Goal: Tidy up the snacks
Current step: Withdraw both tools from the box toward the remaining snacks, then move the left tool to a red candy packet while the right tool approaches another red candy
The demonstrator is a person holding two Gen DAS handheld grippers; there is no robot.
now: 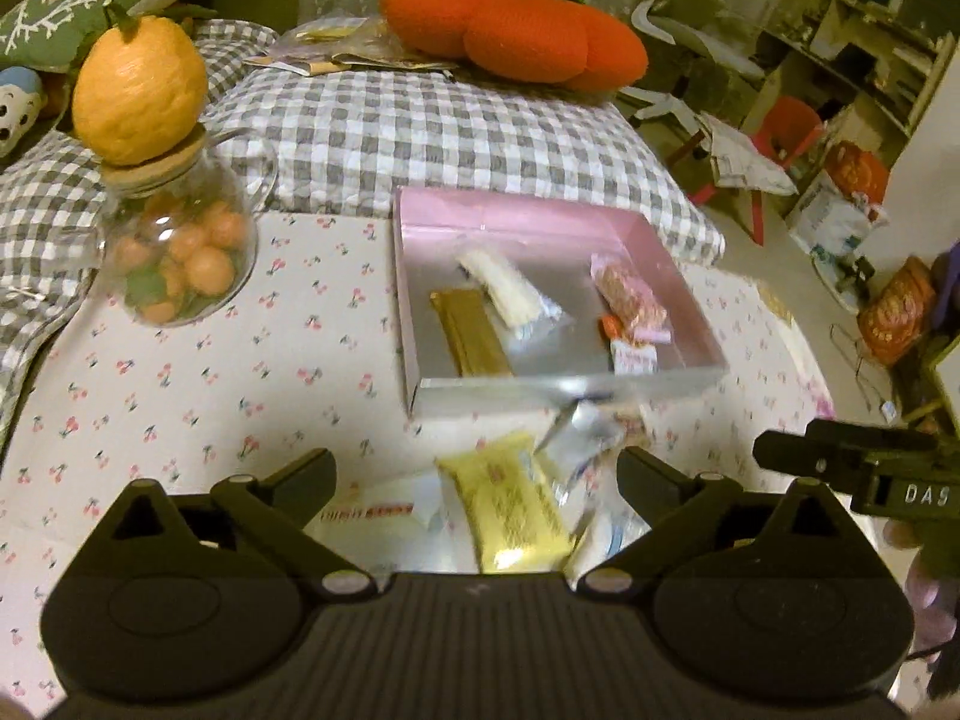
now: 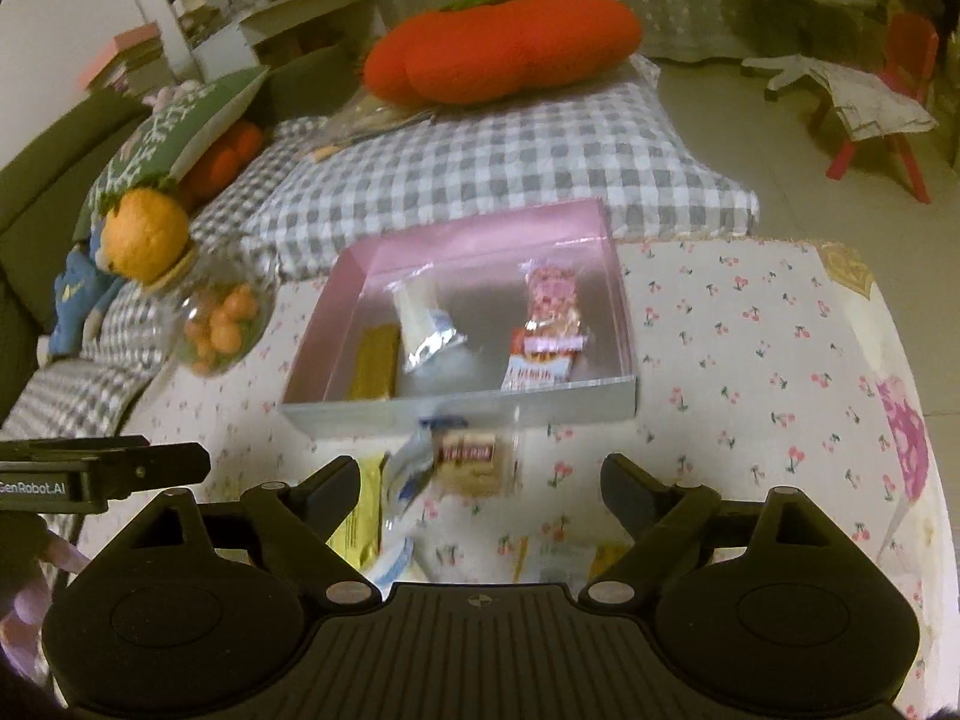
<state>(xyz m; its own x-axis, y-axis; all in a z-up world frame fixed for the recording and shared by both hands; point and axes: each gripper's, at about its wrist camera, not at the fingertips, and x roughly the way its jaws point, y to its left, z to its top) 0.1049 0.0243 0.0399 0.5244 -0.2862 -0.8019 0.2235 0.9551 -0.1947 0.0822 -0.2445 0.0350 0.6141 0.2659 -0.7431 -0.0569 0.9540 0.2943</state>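
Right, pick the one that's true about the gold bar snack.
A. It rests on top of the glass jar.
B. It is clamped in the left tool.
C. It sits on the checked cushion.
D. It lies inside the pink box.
D: the gold bar lies flat on the silver floor of the pink box, beside the white packet.

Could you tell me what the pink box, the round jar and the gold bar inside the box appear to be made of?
Pink box: seemingly thin card with a glossy, mirror-like silver lining, since its walls and floor reflect.
Round jar: clear glass or plastic, as orange balls show through; its stopper looks like cork.
Gold bar: shiny metallic foil or film wrapper, judging by its sheen.
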